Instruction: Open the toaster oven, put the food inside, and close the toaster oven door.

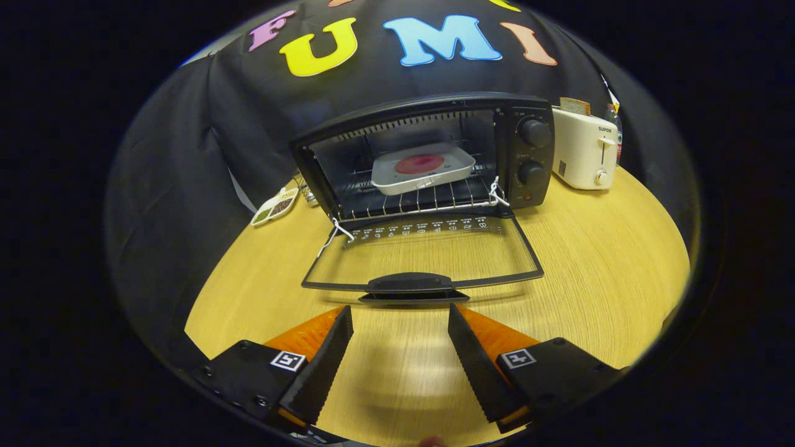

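Note:
A black toaster oven [525, 155] stands on the wooden table [608, 248] beyond my fingers. Its glass door [428, 254] lies folded down flat, the handle [411, 284] pointing toward me. Inside, on the wire rack, rests a white tray [391, 180] holding a round red piece of food [419, 164]. My gripper [400, 316] hangs open just short of the door handle, with nothing between its fingers.
A white pop-up toaster [584, 155] with a slice of bread in it stands right of the oven. A small dish with several compartments [274, 207] lies left of the oven by the black cloth wall. Bare tabletop lies under the fingers.

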`<state>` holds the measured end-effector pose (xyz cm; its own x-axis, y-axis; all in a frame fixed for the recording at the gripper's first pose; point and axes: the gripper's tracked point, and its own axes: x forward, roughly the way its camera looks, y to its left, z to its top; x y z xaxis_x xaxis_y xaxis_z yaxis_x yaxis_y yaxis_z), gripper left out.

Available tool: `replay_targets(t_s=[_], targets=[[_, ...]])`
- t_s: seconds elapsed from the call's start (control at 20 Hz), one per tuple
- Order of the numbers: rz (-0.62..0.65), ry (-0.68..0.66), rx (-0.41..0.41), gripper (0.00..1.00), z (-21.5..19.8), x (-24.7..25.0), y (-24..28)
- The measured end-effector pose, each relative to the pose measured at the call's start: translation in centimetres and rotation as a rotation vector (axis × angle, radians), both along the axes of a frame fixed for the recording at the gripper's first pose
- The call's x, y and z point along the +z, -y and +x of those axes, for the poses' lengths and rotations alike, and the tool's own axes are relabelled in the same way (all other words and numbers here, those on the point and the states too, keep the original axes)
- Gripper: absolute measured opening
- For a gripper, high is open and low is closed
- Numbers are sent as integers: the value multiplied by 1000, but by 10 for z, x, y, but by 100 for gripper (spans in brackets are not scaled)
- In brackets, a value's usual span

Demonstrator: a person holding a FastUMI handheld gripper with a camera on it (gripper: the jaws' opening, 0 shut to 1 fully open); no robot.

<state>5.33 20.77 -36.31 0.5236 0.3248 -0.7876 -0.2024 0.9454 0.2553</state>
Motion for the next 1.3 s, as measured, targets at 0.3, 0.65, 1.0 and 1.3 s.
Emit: replay_targets(t_s=[0.3,0.65,1.0,1.3], targets=[[-114,-37,57,98,4,-30,3],[-195,-13,30,96,16,-41,8],[-201,31,0,95,18,-20,7],[-221,120,11,95,24,11,7]])
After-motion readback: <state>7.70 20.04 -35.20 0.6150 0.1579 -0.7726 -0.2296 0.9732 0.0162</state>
